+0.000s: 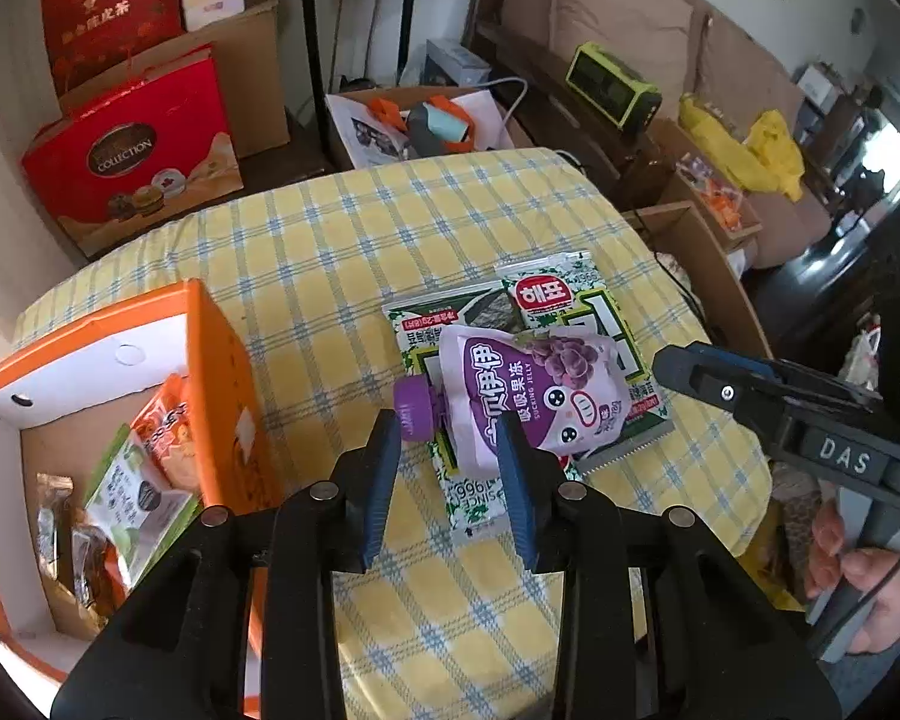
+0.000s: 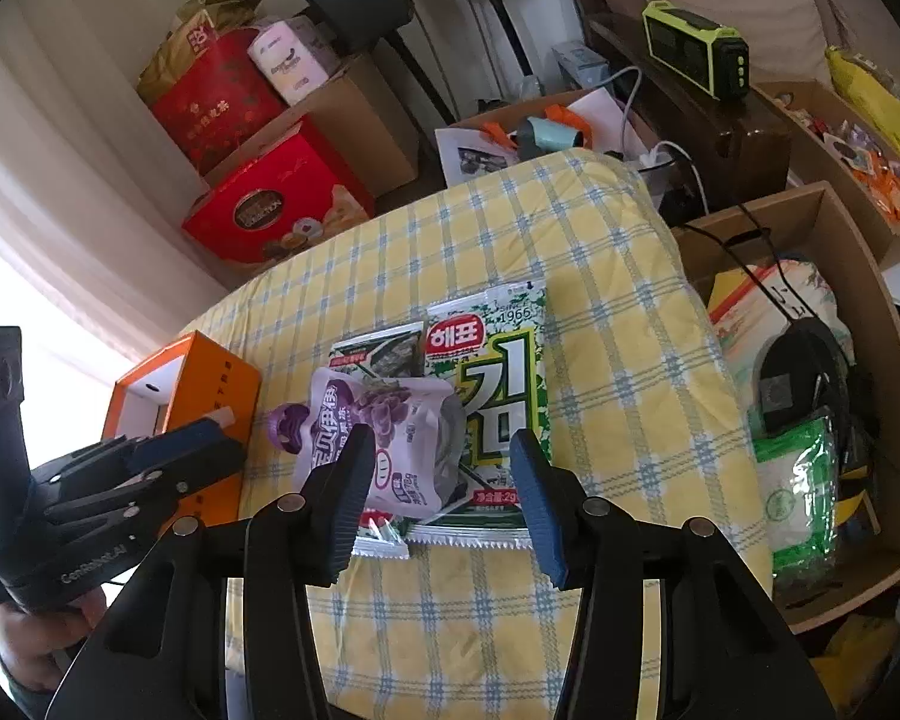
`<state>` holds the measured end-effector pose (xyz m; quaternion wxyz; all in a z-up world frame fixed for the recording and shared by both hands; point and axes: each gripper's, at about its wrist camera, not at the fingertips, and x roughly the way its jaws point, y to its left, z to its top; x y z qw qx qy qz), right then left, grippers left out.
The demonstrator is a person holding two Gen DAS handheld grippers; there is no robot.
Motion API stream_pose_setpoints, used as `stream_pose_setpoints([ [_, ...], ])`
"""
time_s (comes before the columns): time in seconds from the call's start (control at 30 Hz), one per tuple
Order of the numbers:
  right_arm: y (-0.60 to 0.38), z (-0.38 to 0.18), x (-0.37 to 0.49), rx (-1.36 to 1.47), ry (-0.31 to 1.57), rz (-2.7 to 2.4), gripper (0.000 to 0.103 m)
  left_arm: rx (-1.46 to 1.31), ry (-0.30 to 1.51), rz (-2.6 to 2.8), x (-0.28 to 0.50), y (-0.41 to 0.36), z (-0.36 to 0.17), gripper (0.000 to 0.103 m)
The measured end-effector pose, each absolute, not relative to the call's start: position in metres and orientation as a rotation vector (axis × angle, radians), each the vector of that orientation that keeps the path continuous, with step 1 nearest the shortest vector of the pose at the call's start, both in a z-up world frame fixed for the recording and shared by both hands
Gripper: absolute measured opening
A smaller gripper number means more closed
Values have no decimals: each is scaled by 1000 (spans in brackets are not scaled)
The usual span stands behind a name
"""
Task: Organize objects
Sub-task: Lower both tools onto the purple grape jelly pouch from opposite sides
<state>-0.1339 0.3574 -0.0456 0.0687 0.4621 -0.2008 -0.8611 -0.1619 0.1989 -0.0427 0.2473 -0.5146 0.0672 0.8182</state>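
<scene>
**Grape jelly pouch next, and it looks like a squishy one**

So here's where I'm at. The purple grape jelly pouch (image 1: 528,390) is lying flat on top of the seaweed snack packets (image 1: 576,300), roughly in the middle of the bench with the yellow checked cloth (image 1: 330,228). Its cap (image 1: 413,414) points toward the orange box (image 1: 210,336), which sits just beside the pile and already has a few snack packs inside.

My left tool (image 1: 450,468) is right down at the neck end of the pouch. The jaws stand partly apart, with the spout shoulder and a corner of the pouch between them, but I can't see the pads actually pressing on it, so I'd call that not gripped yet. My right tool (image 2: 438,498) is also partly apart, hovering over the near edge of the pouch and the big seaweed packet (image 2: 498,384), holding nothing.

Handling-wise, I reckon the pouch is light but floppy: soft body full of gel, glossy film that probably slips. Squeeze the belly and it'll likely bulge and slide out. The stiff bit is the plastic spout and collar under the cap, so that's where I'd take hold, or failing that the flat sealed edge.

The seaweed packets underneath look thin, crinkly and nearly weightless, with fragile sheets inside, so I'd pinch those by the serrated seam and go gentle. One worry is dragging a packet along when the pouch lifts.
</scene>
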Motion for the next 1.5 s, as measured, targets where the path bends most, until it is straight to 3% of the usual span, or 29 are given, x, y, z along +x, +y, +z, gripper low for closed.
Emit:
stream_pose_setpoints([
  [0.23, 352, -53, -139, 1405, -581, -2584, 47, -1406, 240, 2230, -170, 211, -50, 25],
  [0.37, 349, -57, -141, 1417, -562, -2575, 41, -1441, 305, 2228, -174, 215, -59, 11],
  [0.63, 345, -64, -147, 1426, -561, -2562, 38, -1443, 310, 2238, -181, 221, -63, 11],
  [1.13, 344, -76, -151, 1448, -601, -2529, 37, -1465, 144, 2202, -191, 212, -63, 13],
  [1.33, 339, -80, -153, 1444, -633, -2495, 36, -1534, -77, 2102, -198, 204, -71, 13],
  [1.43, 337, -80, -154, 1450, -621, -2493, 36, -1537, -108, 2115, -199, 198, -74, 16],
  [1.5, 337, -80, -154, 1448, -623, -2492, 36, -1545, -198, 2103, -199, 192, -74, 31],
])
